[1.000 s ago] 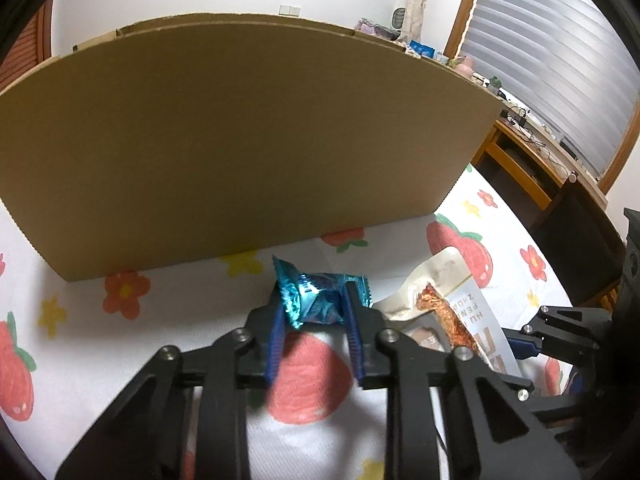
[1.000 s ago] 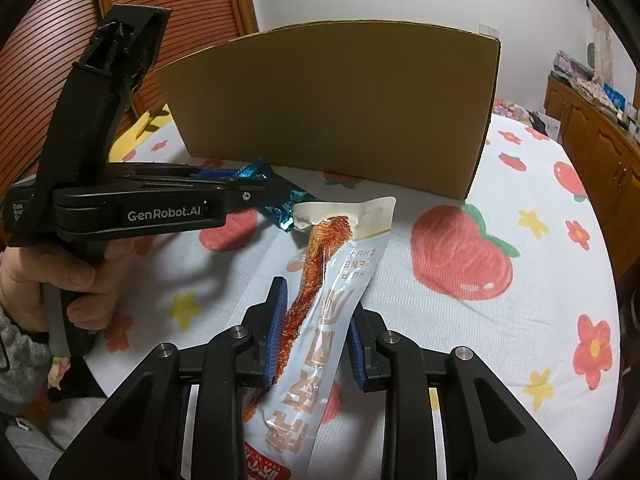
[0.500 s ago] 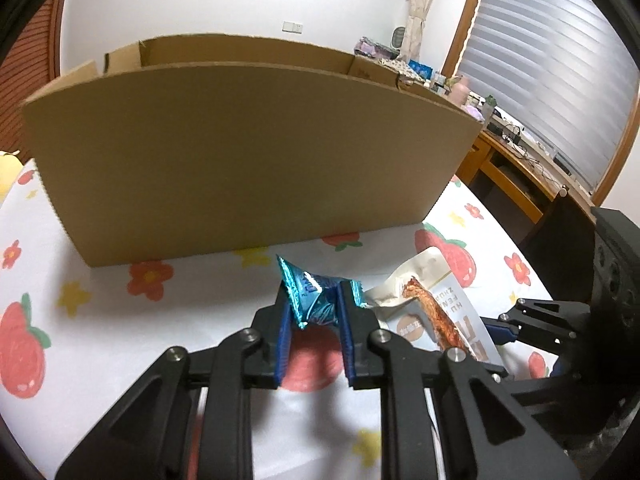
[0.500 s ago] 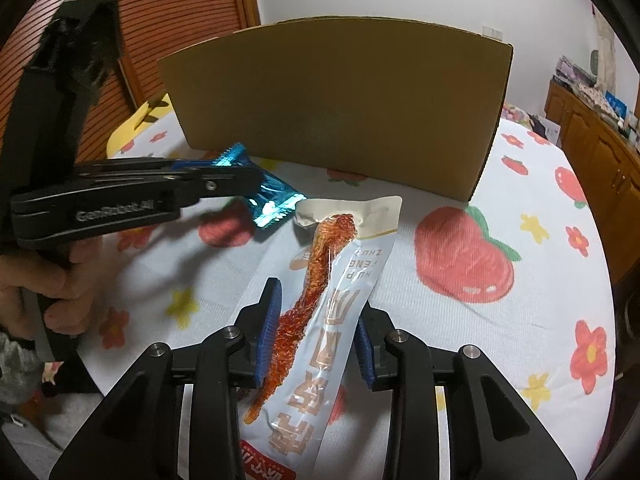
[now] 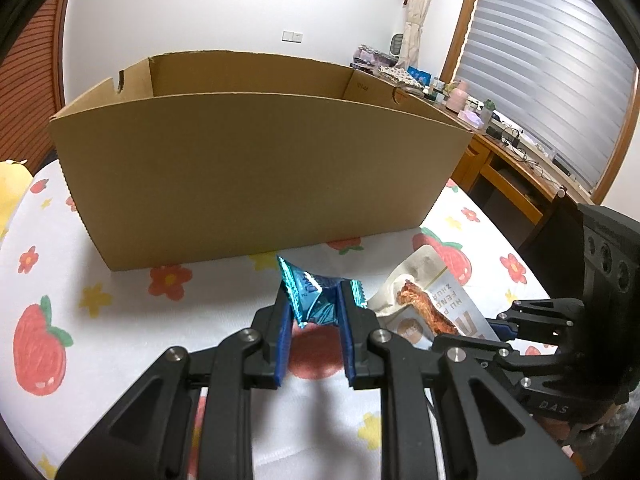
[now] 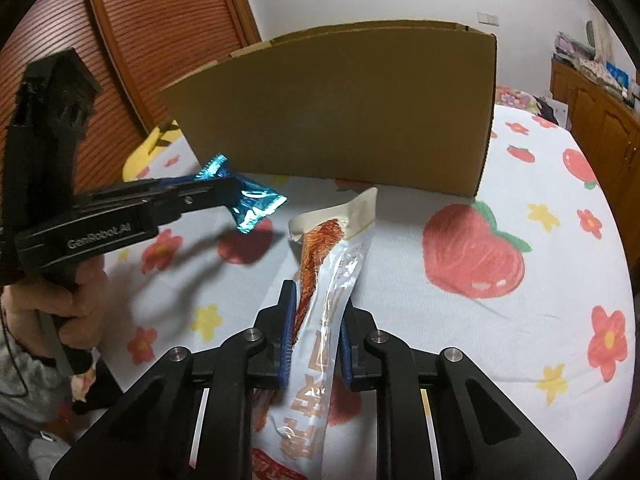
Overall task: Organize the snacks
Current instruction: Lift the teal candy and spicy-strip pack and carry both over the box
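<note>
L claw (image 5: 314,312) clamped on blue foil snack packet (image 5: 316,300), held above strawberry-print worktop (image 5: 120,320), just in front of open cardboard box (image 5: 248,172). R claw (image 6: 316,320) clamped on long white spicy-strip pouch (image 6: 324,300), alongside, near box front wall.

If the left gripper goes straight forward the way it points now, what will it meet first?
Most likely the near wall of the cardboard box. The left gripper, shut on the blue snack packet, points at that wall below its rim. Only tablecloth lies between; depth is uncertain.
</note>
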Motion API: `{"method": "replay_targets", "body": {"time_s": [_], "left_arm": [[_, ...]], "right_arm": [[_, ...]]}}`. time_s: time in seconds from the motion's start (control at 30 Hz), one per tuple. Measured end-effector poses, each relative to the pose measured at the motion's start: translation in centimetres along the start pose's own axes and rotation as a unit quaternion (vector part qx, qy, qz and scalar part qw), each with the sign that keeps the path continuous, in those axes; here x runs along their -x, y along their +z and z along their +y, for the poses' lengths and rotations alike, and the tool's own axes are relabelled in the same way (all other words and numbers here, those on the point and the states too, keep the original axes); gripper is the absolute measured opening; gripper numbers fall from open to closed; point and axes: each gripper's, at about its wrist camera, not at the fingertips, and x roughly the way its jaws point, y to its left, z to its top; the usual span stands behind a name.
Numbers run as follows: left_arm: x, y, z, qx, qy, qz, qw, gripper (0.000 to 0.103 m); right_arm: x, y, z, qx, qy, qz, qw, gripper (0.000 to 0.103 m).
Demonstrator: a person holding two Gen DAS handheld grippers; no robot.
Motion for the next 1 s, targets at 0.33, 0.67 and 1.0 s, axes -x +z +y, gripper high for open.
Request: {"method": "replay_targets", "body": {"time_s": [0.33,0.67,1.0], "left_arm": [[1.3,0.3,0.0,0.006,0.006,-0.022,0.9997,0.018],[3.4,1.2,-0.7,-0.008,0.012,-0.048,0.9987,0.018],[5.9,3.1,-0.7,-0.024,0.018,-0.078,0.9965,0.018]], "right_arm": [[1.7,0.4,0.3,0.003,0.003,-0.017,1.0,0.012],[3.0,0.7,-0.2,-0.004,-0.008,-0.034,0.999,0.011],[6.0,3.1,-0.7,0.009,-0.021,-0.069,0.997,0.009]]}}
